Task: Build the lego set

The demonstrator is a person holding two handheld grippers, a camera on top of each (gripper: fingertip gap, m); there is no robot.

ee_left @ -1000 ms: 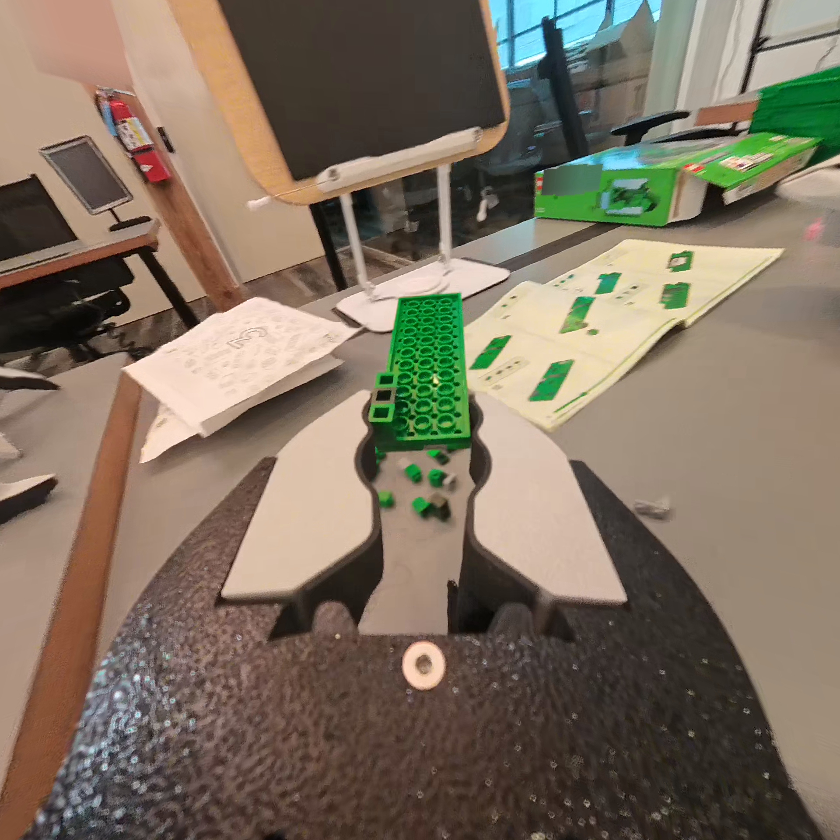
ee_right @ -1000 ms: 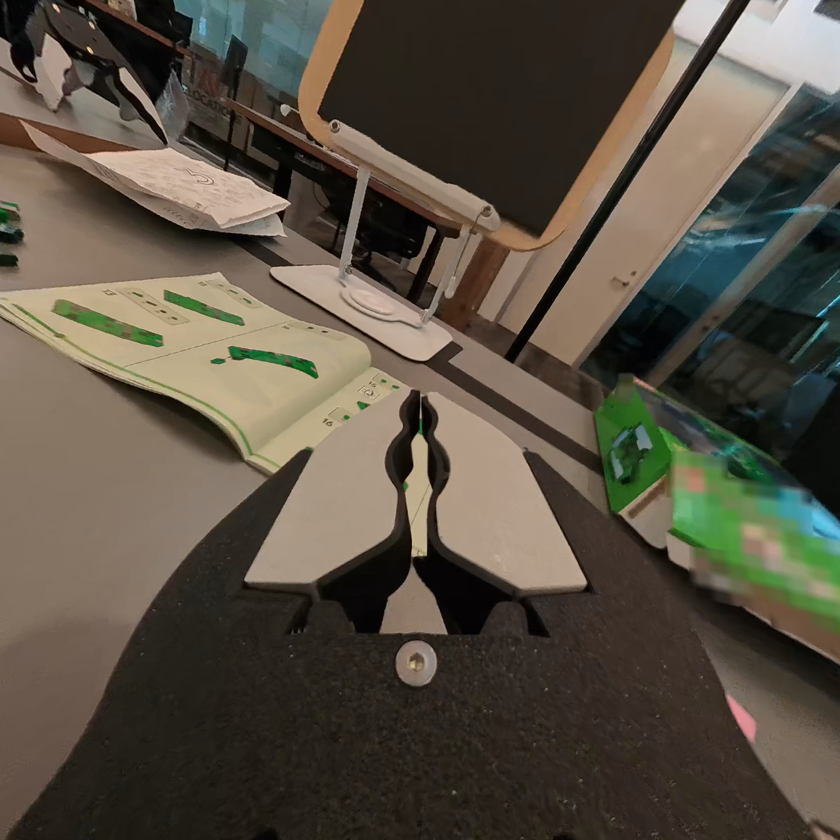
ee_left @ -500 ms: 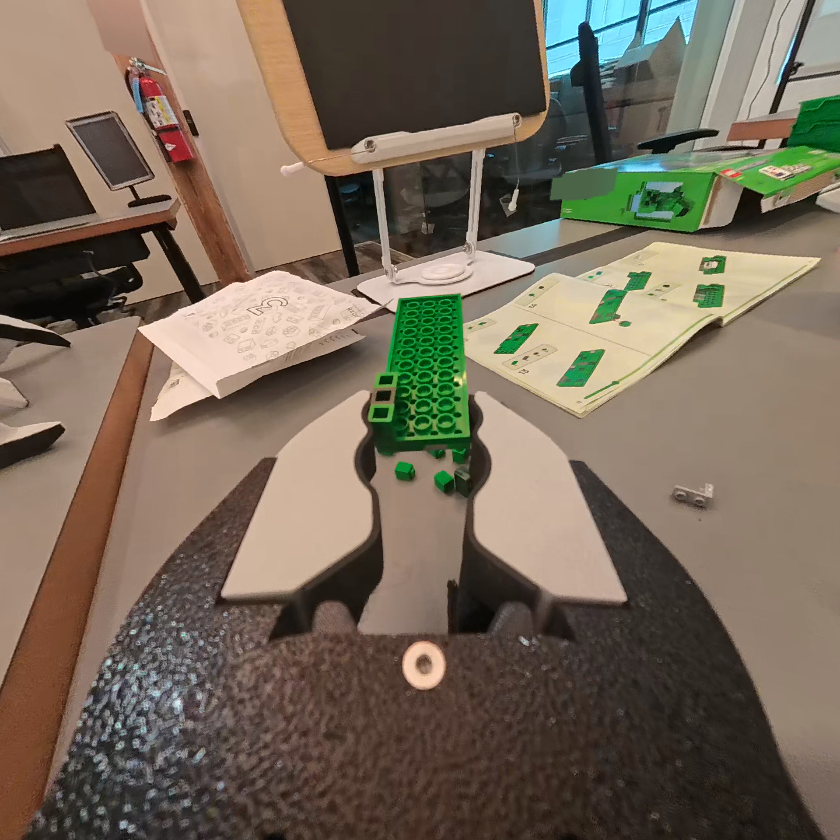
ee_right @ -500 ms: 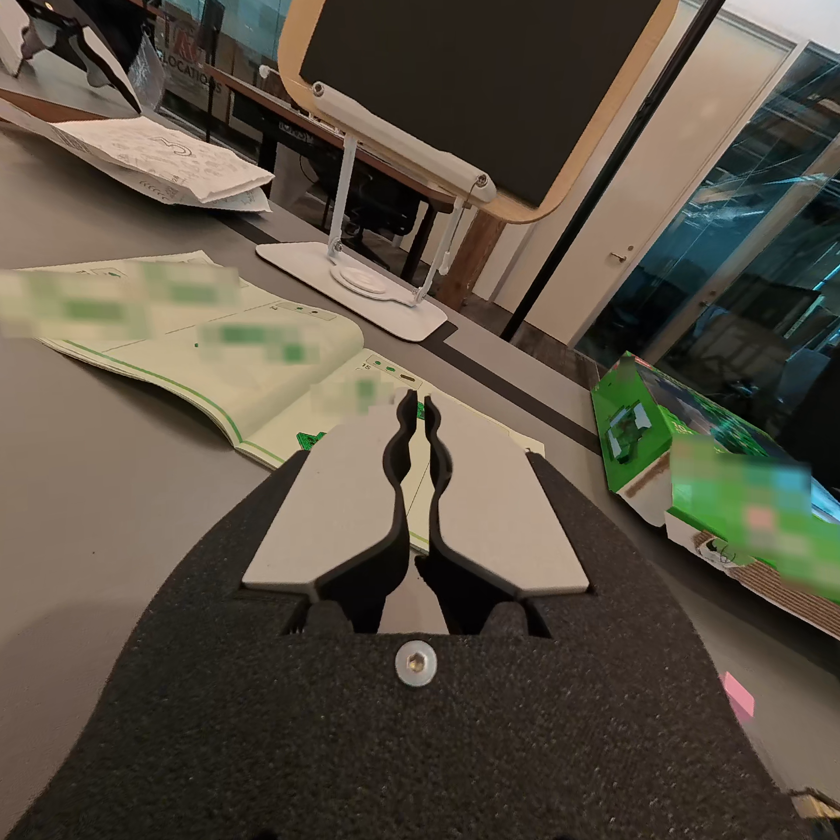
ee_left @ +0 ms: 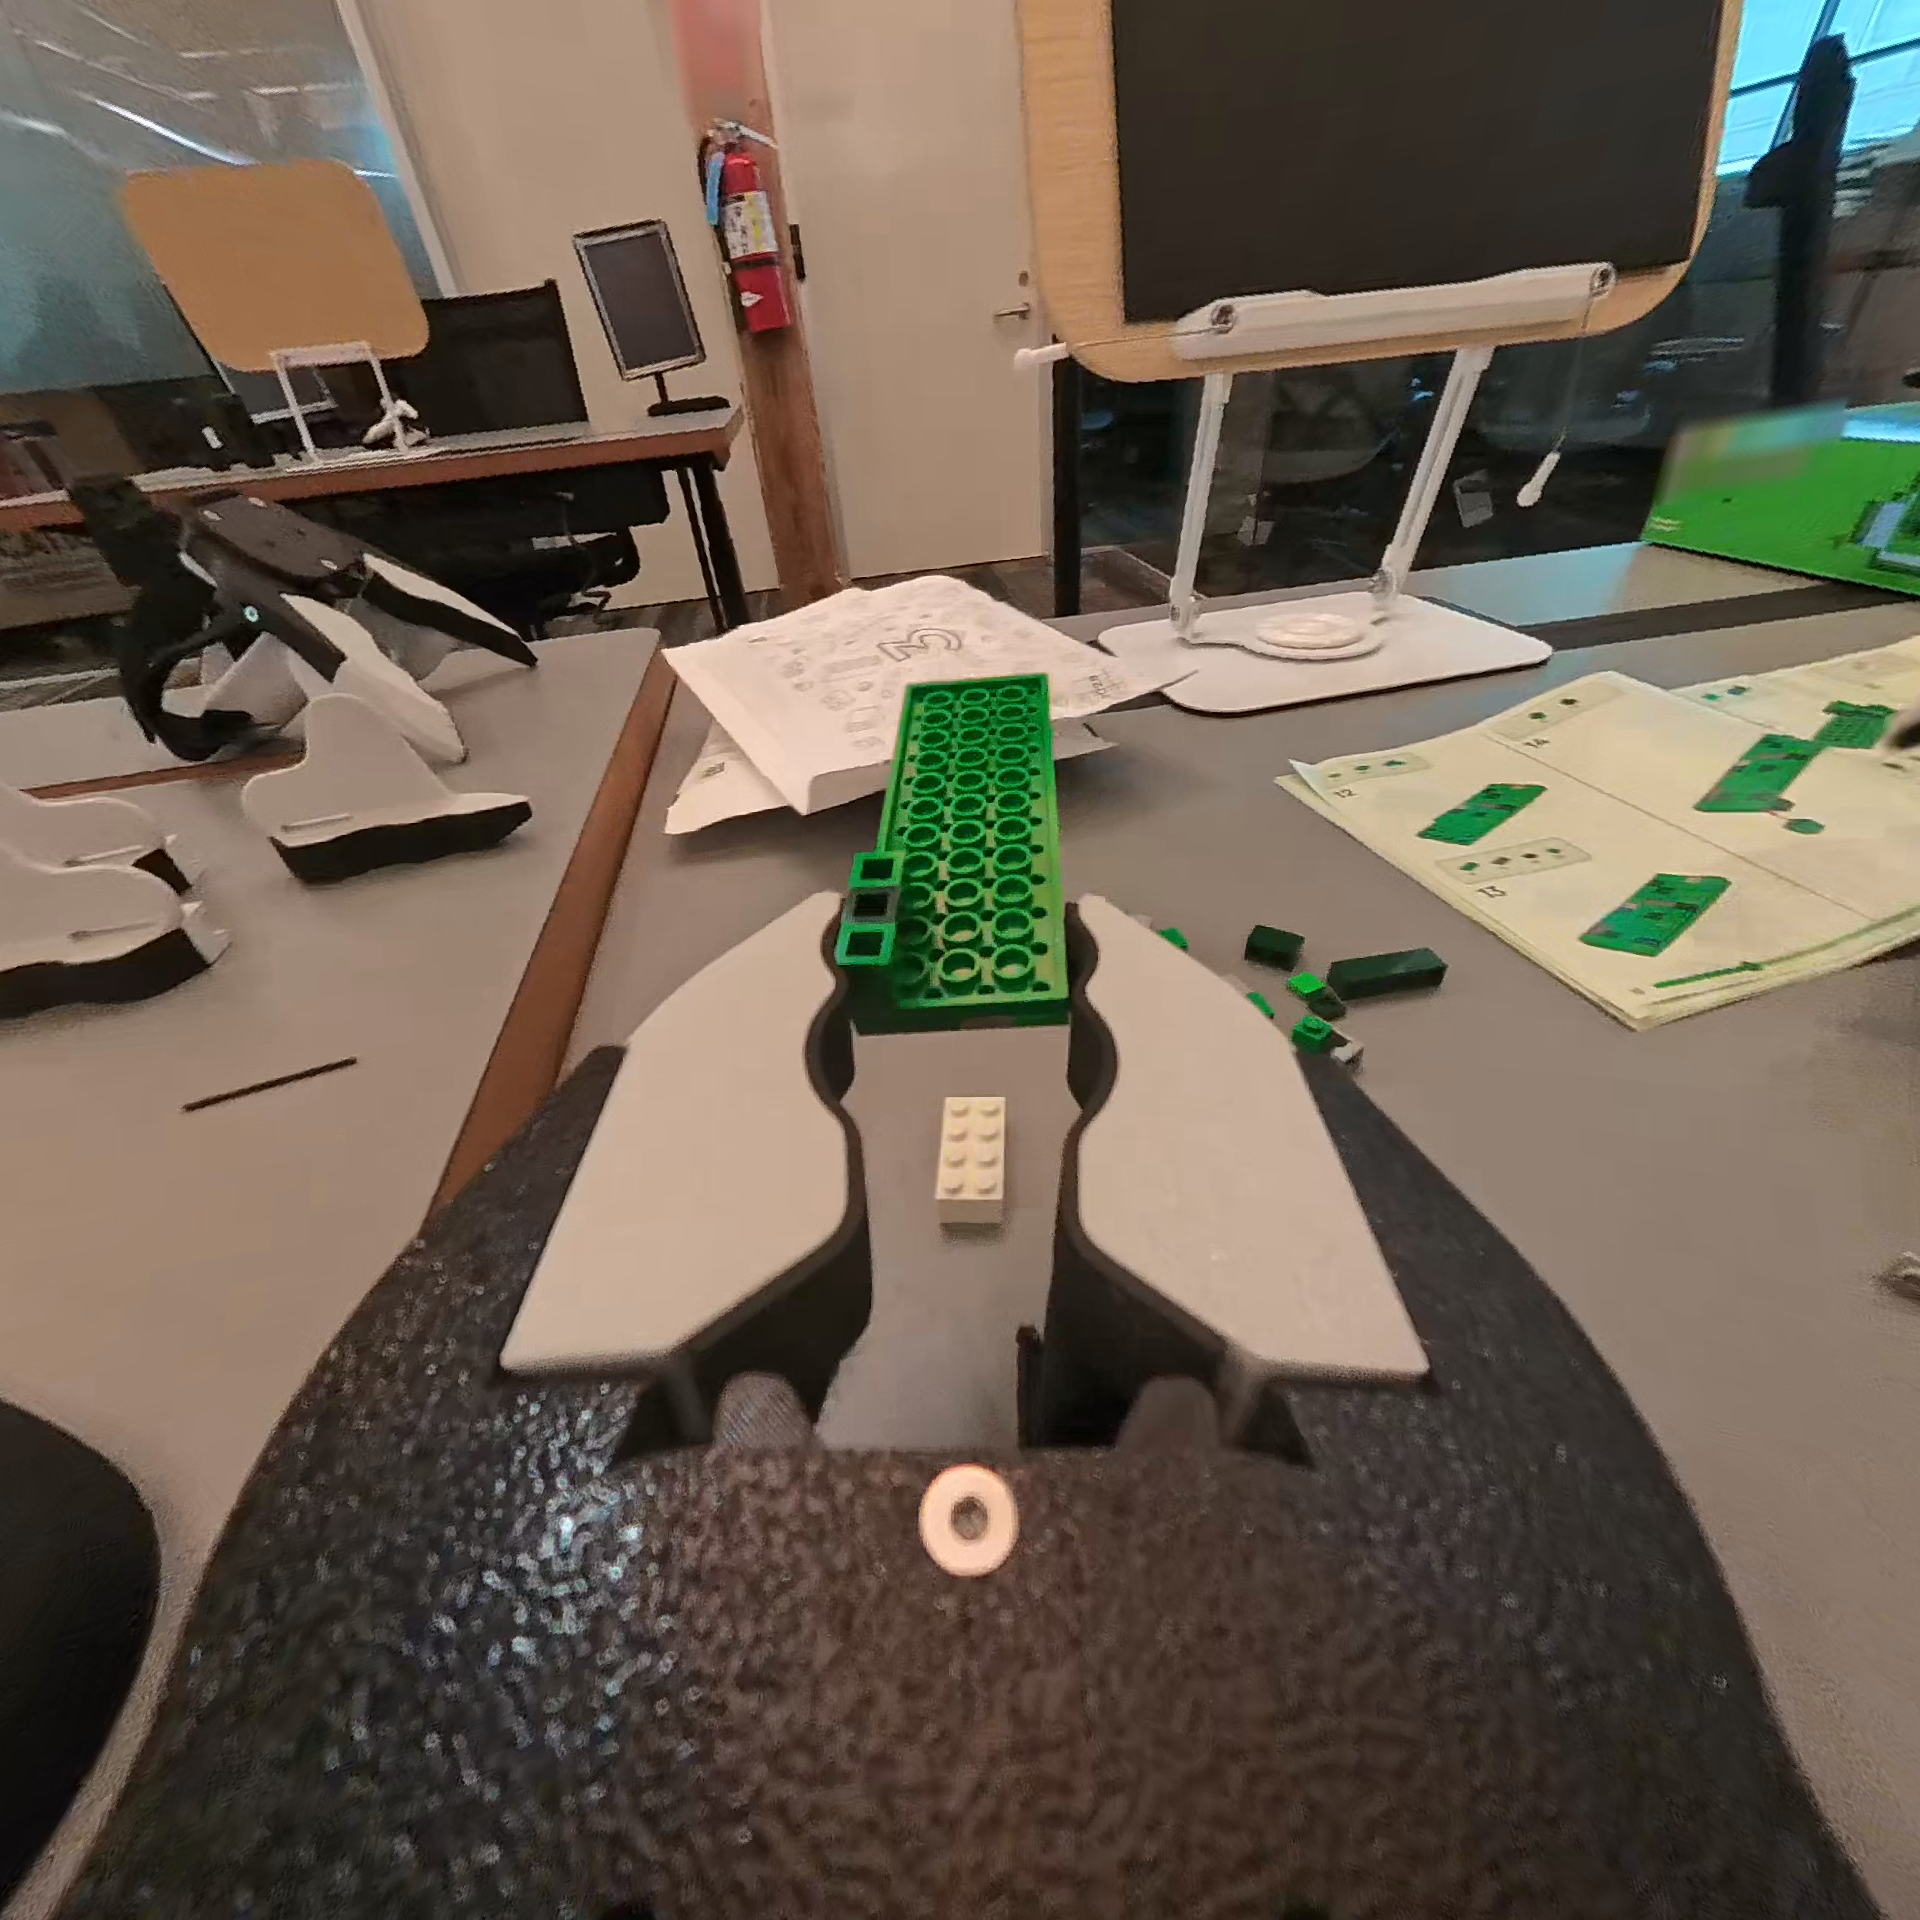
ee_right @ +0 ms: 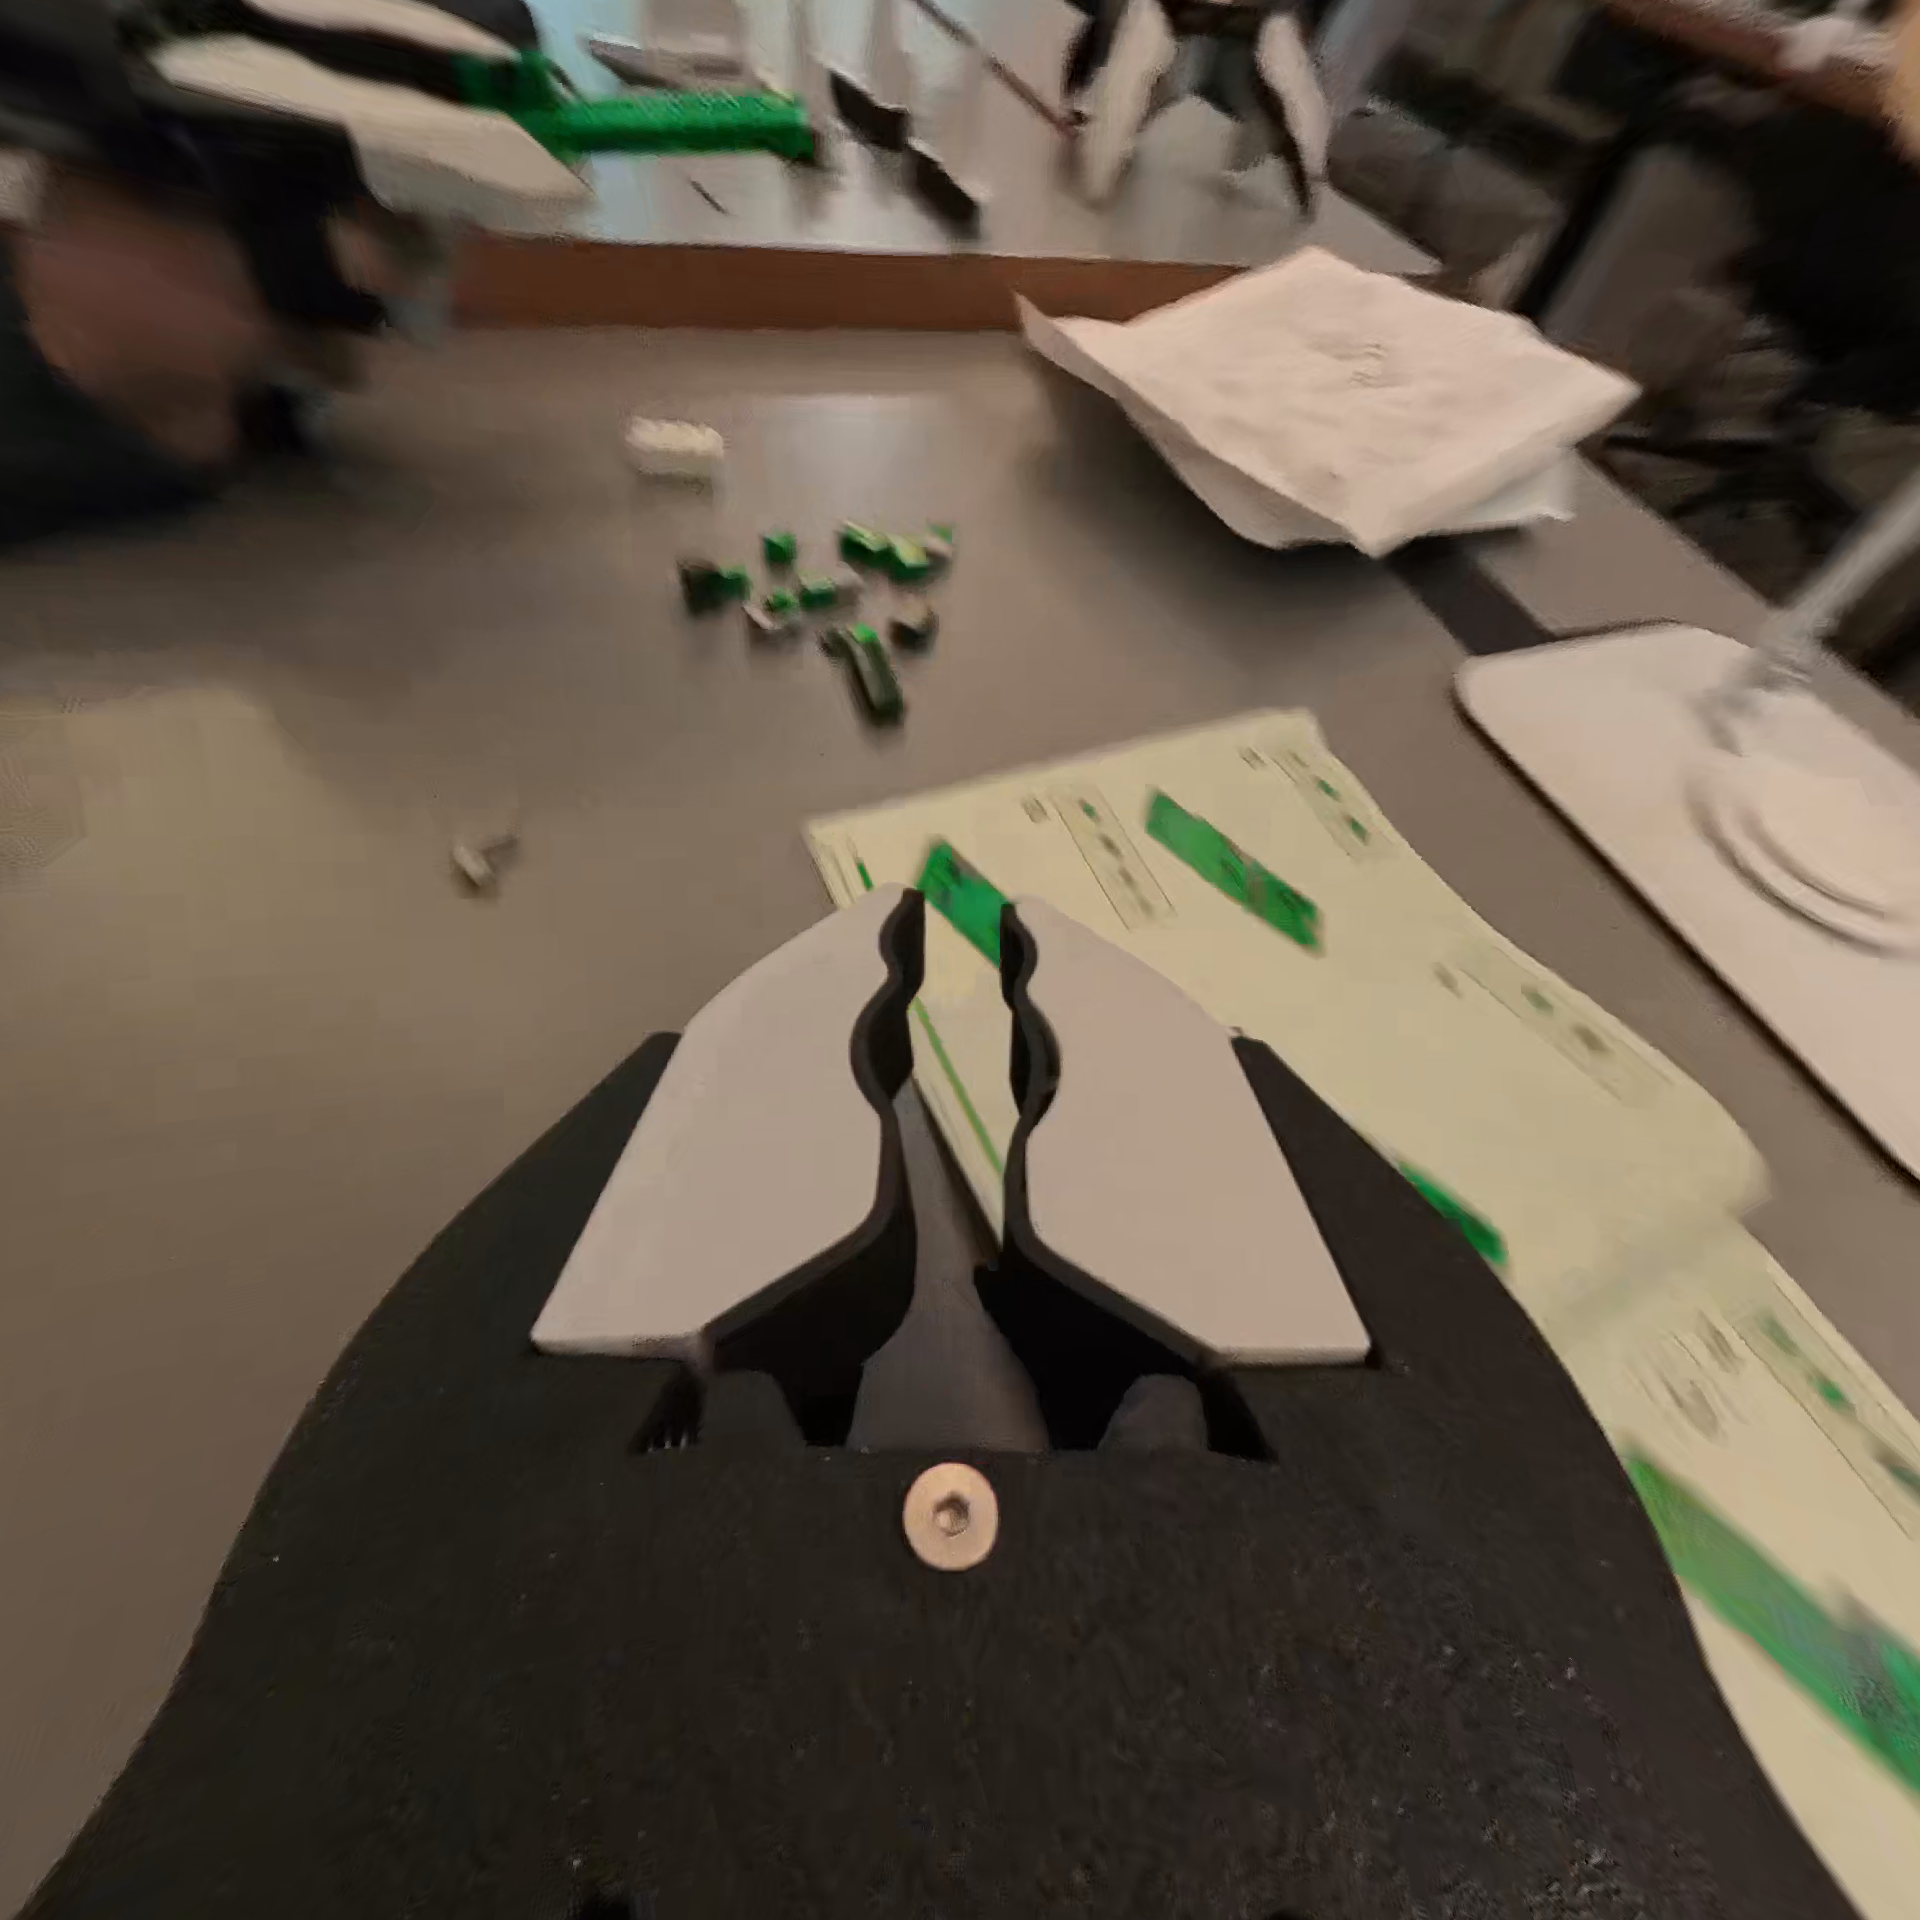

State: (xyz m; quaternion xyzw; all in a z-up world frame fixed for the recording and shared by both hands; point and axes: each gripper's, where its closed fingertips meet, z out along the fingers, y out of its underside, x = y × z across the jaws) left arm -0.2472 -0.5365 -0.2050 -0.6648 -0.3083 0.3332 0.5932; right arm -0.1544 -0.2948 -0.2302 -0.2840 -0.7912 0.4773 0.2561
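My left gripper (ee_left: 961, 935) is shut on the near end of a long green plate (ee_left: 971, 821), held above the table with its underside up and small green and dark pieces on its left edge. A white two-by-four brick (ee_left: 971, 1158) lies on the table below, between the fingers. Loose green pieces (ee_left: 1320, 987) lie to the right. My right gripper (ee_right: 961, 914) is slightly open and empty over the near edge of the instruction booklet (ee_right: 1351, 987). The blurred right wrist view shows the loose pieces (ee_right: 831, 592), white brick (ee_right: 673, 447) and held plate (ee_right: 665, 120) ahead.
A white paper bag (ee_left: 883, 665) and a tablet stand base (ee_left: 1320, 644) lie behind the plate. The open booklet (ee_left: 1662, 831) is at the right, a green box (ee_left: 1818, 509) beyond it. Spare grippers (ee_left: 312, 644) sit on the left table. A small grey piece (ee_right: 483, 857) lies near the right gripper. My right fingertips sit around 25 cm from my left ones.
My left gripper has swung left with the plate, and the white brick now shows beneath it. My right gripper has turned left toward the loose pieces and its jaws have parted a little.
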